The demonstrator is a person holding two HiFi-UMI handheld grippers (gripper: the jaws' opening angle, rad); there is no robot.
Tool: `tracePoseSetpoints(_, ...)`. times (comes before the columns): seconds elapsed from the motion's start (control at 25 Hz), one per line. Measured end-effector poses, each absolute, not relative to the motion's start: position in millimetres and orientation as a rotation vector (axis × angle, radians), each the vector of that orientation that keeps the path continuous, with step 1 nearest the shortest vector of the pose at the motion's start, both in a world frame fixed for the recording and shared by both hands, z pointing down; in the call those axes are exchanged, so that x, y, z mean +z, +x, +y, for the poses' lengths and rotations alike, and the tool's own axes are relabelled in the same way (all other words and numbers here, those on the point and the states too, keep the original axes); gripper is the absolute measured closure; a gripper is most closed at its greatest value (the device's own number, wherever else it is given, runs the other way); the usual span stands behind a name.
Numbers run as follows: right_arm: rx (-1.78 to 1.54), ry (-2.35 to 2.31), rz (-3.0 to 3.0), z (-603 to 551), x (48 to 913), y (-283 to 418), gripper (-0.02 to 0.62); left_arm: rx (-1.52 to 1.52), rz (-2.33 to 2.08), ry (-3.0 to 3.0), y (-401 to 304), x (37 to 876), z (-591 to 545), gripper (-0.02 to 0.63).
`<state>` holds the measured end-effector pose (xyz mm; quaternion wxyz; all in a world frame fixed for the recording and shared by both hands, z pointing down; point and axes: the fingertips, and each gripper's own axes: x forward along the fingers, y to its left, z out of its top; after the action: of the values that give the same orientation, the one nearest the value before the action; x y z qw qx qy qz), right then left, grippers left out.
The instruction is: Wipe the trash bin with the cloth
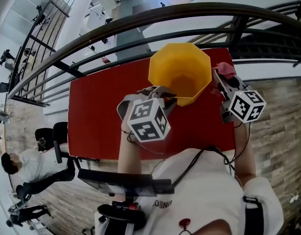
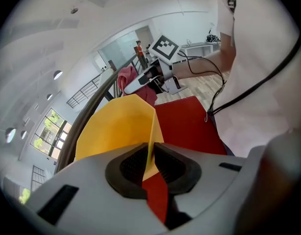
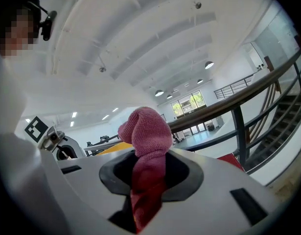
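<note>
**Left.** A seated person (image 1: 23,166) was on the floor below, beyond the near left corner of the red desk (image 1: 101,112). My left tongs (image 1: 166,100) reached in from the near side, with their marker cube (image 1: 148,120) facing the head camera. In the left gripper view these tongs (image 2: 151,164) were pressed onto the thin near wall of the trash bin (image 2: 116,131). One dark pad lay on each face of the wall, and the red desk (image 2: 187,126) showed beneath them.

**Centre.** The trash bin (image 1: 179,68), yellow and eight-sided, stood with its mouth upward at the far edge of the desk. It was close to the dark curved railing (image 1: 140,22). I saw nothing inside the bin but its yellow floor.

**Right.** My right tongs (image 1: 220,81) were just beside the outer face of the bin's right wall, and their own marker cube (image 1: 245,105) trailed toward me. They pinched the pink cloth (image 1: 225,70), which I held level with the rim. I could not tell whether cloth and wall touched. In the right gripper view the tongs (image 3: 148,173) were closed on the bunched cloth (image 3: 145,131). A rounded wad of it stood out past the tips, and a sliver of yellow bin showed just to the left of that wad.
</note>
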<state>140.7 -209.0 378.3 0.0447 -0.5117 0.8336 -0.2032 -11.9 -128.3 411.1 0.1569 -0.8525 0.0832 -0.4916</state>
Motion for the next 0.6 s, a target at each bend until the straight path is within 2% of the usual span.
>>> tracePoseSetpoints(0.6, -0.964, -1.478, 2.442, -214.8, 444.7, 135.5, 0.495, -1.308, 0.373, -2.445, -14.6, 409.4, -130.4, 0.551)
